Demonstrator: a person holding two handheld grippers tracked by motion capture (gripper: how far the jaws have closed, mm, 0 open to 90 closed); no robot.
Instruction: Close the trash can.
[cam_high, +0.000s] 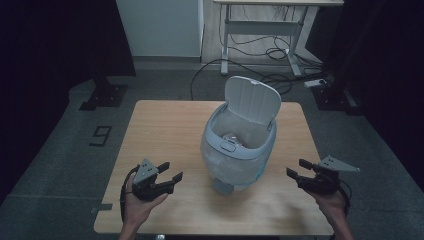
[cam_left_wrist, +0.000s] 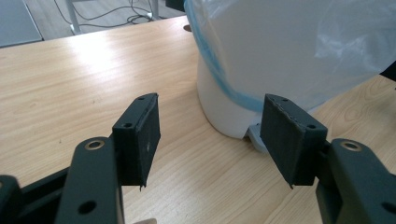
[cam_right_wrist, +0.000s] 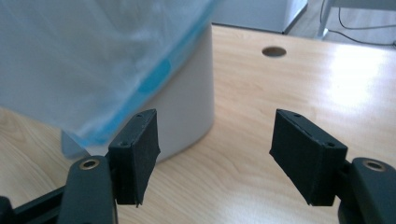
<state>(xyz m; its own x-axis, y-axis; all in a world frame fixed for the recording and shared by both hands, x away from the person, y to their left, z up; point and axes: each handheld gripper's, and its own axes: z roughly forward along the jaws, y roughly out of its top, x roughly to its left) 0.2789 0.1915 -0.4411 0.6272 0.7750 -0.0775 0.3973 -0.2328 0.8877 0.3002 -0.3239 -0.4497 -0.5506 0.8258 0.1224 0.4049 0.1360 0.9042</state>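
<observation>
On the wooden table (cam_high: 165, 125), between your two hands, stands the white bin (cam_high: 239, 150) with its lid (cam_high: 251, 99) tipped up and a plastic bag (cam_left_wrist: 299, 46) hanging over its sides. Your left gripper (cam_high: 170, 172) sits just left of the bin, wide open, holding nothing. Your right gripper (cam_high: 296, 168) sits just right of it, wide open too, with nothing between its pads (cam_right_wrist: 140, 149).
</observation>
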